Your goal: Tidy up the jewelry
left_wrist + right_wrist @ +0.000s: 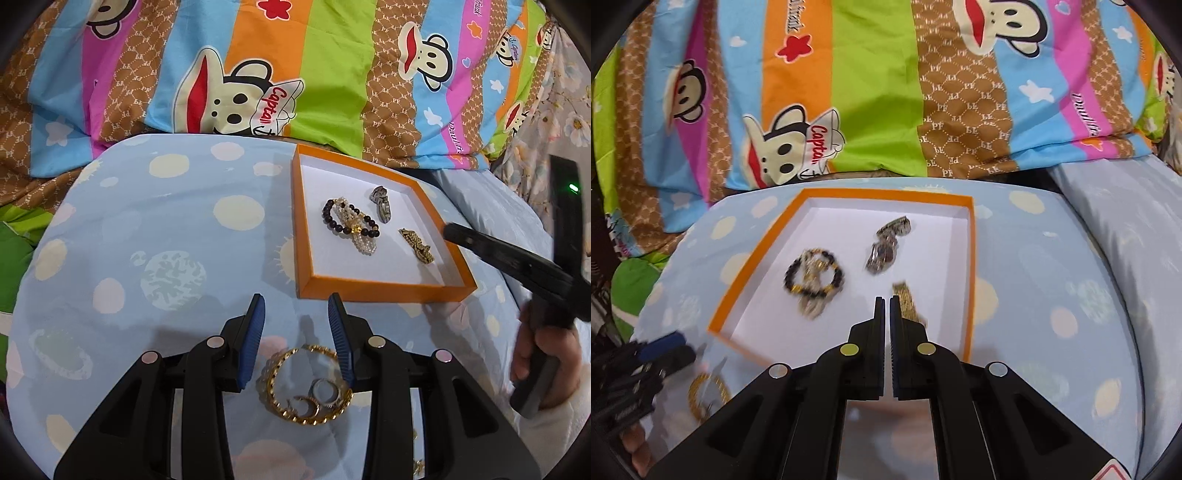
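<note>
An orange-rimmed white tray (380,290) lies on the blue pillow and holds a dark bead bracelet (349,219), a silver watch (380,203) and a gold chain piece (415,245). My left gripper (297,304) is open just before the tray's near edge, over a gold chain bracelet (280,397) with silver rings (325,395) inside it. My right gripper (885,302) is shut and empty above the tray (750,273), beside the gold chain piece (907,304). The bead bracelet (814,278) and watch (886,245) lie beyond it.
A blue pillow with pale dots (166,229) carries everything. A striped cartoon quilt (258,66) rises behind it. A second pillow (1126,236) lies to the right. The left gripper (646,354) shows at the right wrist view's lower left, near the gold bracelet (705,395).
</note>
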Demonstrator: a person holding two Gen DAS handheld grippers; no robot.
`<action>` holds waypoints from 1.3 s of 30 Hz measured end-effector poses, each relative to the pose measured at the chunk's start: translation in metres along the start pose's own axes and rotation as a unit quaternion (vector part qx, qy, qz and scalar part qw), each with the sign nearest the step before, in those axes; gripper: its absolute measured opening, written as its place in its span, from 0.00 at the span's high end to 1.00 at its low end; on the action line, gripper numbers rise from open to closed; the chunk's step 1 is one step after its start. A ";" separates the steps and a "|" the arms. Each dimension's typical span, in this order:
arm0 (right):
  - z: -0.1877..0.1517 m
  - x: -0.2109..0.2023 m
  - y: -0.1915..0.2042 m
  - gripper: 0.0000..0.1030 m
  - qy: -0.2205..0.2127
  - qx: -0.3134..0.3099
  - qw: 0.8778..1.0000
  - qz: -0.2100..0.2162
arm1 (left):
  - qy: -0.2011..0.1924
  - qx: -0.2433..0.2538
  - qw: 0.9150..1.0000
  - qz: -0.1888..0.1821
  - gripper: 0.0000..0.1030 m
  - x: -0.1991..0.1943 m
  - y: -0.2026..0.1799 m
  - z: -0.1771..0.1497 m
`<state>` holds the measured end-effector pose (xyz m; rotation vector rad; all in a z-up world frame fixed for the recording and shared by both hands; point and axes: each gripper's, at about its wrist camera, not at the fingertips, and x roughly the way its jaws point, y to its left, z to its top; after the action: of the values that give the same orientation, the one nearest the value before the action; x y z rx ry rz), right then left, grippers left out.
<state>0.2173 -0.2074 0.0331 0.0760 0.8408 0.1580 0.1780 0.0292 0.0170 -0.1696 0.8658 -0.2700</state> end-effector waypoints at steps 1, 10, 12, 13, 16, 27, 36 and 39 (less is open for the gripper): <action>-0.009 -0.010 0.001 0.98 -0.002 0.000 1.000 0.001 | 0.000 0.002 1.000 0.004 0.67 -0.004 0.001 -0.004; -0.097 -0.071 0.017 0.97 0.009 0.012 1.000 0.021 | 0.024 -0.004 1.000 0.008 0.67 -0.021 0.005 -0.041; -0.114 -0.078 0.024 0.97 0.013 0.011 1.000 0.025 | 0.029 -0.002 1.000 0.010 0.67 -0.025 0.005 -0.049; -0.121 -0.080 0.029 0.97 0.016 0.010 0.999 0.029 | 0.032 -0.002 0.999 0.009 0.67 -0.027 0.005 -0.053; -0.141 -0.085 0.042 0.97 0.026 0.007 0.999 0.042 | 0.038 0.000 0.999 0.008 0.67 -0.034 0.004 -0.066; -0.164 -0.085 0.062 0.90 0.038 0.012 0.997 0.065 | 0.025 -0.006 1.000 0.010 0.46 -0.042 0.005 -0.070; -0.161 -0.089 0.055 0.78 0.028 0.022 0.998 0.058 | 0.020 0.036 0.999 0.021 0.32 -0.007 -0.026 -0.050; -0.160 -0.088 0.052 0.78 0.028 0.025 0.998 0.058 | 0.026 0.040 0.998 0.034 0.32 0.007 -0.031 -0.047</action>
<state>0.0341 -0.1702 -0.0021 0.1671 0.8972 0.2486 0.1409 -0.0043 -0.0102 -0.0593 0.9100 -0.2451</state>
